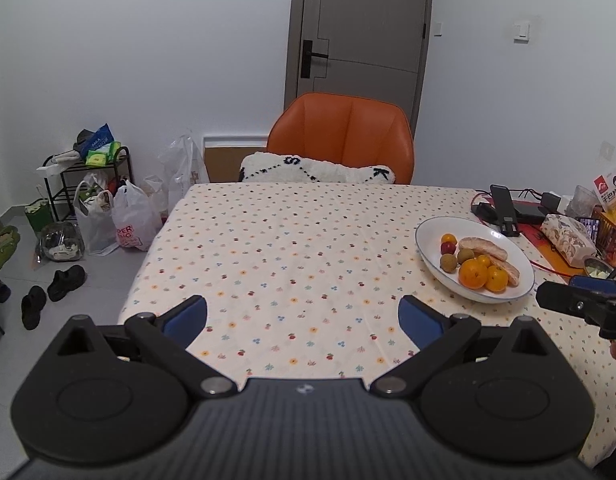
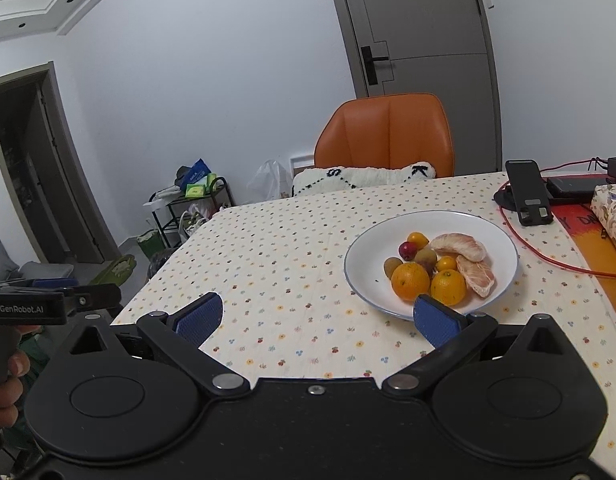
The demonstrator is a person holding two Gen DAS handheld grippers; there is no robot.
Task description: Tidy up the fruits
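- The counter, under a dotted floral cloth, is bare across most of its top; its things sit toward its right side, so both tools have open cloth below them.
- An orange chair stands at the far edge with a white cushion on its seat.
- The white plate lies on the right part of the counter, near a phone stand, a red cable and a patterned box.
- The left tool hovers over bare cloth, blue pads spread wide with nothing between them.
- The right tool is just as wide apart and empty; its right pad overlaps the plate's near rim in view, but whether it touches I cannot tell.
- All the fruit is gathered on the plate: two pomelo segments at the right, two oranges at the near side, then smaller kiwis, small yellow-orange fruits and one red fruit clustered behind. No fruit shows loose on the cloth.
- This fits either fruit already collected, or a mixed heap awaiting sorting; the scene does not settle which.
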